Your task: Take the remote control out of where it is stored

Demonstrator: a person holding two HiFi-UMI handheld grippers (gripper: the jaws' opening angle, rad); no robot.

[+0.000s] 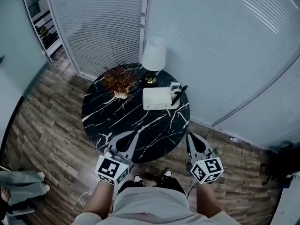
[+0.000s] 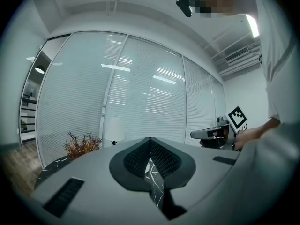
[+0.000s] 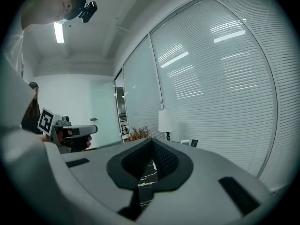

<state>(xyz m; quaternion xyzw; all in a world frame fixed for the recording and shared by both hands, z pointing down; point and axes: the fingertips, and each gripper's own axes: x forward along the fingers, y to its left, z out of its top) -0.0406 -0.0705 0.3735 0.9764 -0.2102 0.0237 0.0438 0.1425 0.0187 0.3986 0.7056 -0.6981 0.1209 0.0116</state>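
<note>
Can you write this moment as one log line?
left gripper: shut, empty | right gripper: shut, empty | remote control: in white holder on table, untouched

I find no word, number or brand that can be read anywhere here. The only printed marks are black-and-white square patterns, with no letters in them. One set is on the marker cube (image 1: 112,169) of my left gripper (image 1: 131,136), near and to the left. The other is on the marker cube (image 1: 206,169) of my right gripper (image 1: 191,137), near and to the right. Any print on the things on the far side of the table (image 1: 103,111) is too small to tell.
</note>
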